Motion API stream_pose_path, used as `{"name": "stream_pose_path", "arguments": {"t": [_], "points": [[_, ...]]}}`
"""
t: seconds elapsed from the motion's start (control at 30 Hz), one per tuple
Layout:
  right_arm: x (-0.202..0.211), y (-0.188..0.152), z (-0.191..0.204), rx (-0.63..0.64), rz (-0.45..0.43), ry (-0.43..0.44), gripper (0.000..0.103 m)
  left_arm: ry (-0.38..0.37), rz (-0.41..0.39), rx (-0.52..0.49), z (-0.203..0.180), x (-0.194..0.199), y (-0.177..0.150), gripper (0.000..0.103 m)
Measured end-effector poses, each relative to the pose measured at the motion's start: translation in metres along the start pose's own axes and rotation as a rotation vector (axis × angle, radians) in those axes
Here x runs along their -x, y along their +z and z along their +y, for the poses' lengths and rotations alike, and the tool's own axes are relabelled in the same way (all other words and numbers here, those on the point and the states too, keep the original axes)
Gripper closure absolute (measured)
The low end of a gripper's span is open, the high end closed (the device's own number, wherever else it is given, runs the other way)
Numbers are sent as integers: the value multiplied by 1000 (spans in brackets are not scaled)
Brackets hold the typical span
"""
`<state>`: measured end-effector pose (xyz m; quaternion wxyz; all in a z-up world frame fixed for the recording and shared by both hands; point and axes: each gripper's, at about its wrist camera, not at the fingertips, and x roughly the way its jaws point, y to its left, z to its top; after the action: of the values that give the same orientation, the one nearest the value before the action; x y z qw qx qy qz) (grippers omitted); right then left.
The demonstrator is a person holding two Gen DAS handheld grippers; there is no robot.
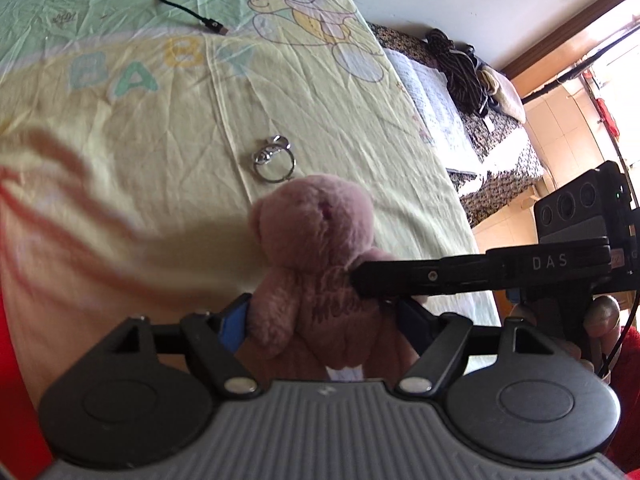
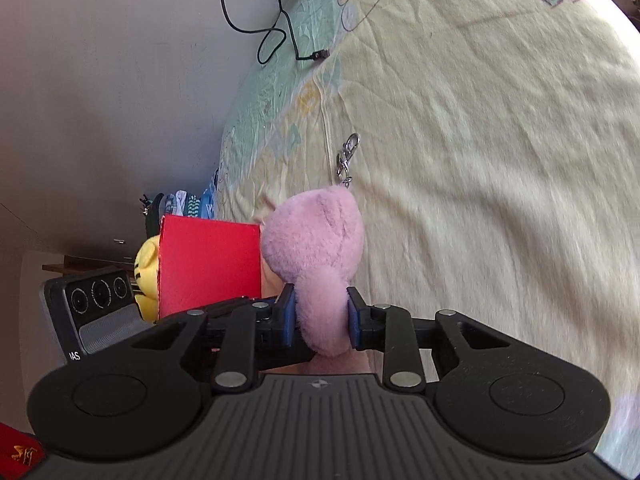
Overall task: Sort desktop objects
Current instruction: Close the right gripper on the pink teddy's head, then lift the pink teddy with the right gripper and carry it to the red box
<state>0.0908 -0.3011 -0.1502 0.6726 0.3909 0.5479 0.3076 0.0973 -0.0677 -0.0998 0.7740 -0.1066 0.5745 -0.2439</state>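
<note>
Here, a soft, fluffy pink bear (image 1: 316,264) is being squeezed by both grippers: left gripper (image 1: 320,320) closed on its body, right gripper (image 2: 322,320) on its arm, above a wrinkly sheet (image 1: 152,136).

I see yellow-green bedsheet (image 1: 120,128) with cartoon bear print (image 1: 304,12) and "BABY" letters. Black USB cable (image 1: 176,0) lies loose on it, far end. Beyond bed edge, second bed (image 1: 500,148) with dark clothes pile (image 1: 460,68).

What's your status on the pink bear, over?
Left gripper shut on pink bear at its body. Right gripper shut on its arm. Key ring attached at its head. Red box close beside.
</note>
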Motion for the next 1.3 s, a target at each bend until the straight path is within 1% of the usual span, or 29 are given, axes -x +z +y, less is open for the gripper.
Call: {"name": "stream_pose_path", "arguments": {"t": [0.1, 0.13, 0.23, 0.3, 0.4, 0.47, 0.67, 0.83, 1.03, 1.13, 1.3], "points": [[-2, -9, -2, -8, 2, -7, 73, 58, -13, -75, -11, 2, -9, 23], [-3, -9, -3, -13, -1, -4, 73, 69, -19, -86, -12, 2, -11, 23], [-8, -5, -3, -8, -6, -6, 70, 52, -14, -59, -7, -1, -7, 22], [-10, -3, -3, -5, -2, -12, 66, 26, -6, -28, -1, -4, -5, 22], [-10, -5, -3, -10, 3, -25, 64, -2, 7, 14, 3, -10, -5, 23], [-7, -6, 0, 1, -2, -37, 66, -6, 0, 8, 0, -7, -8, 26], [4, -22, 16, 57, -3, -66, 68, -21, -18, -31, -14, 6, -22, 27], [15, -47, 37, 129, -17, -101, 68, -23, -48, -96, -29, 24, -42, 27], [27, -81, 60, 174, -56, -127, 69, -25, -90, -211, -45, 52, -68, 27], [32, -96, 76, 188, -100, -129, 69, -28, -130, -269, -49, 71, -79, 27], [35, -122, 113, 219, -211, -118, 69, -72, -205, -330, -42, 114, -89, 27]]}}
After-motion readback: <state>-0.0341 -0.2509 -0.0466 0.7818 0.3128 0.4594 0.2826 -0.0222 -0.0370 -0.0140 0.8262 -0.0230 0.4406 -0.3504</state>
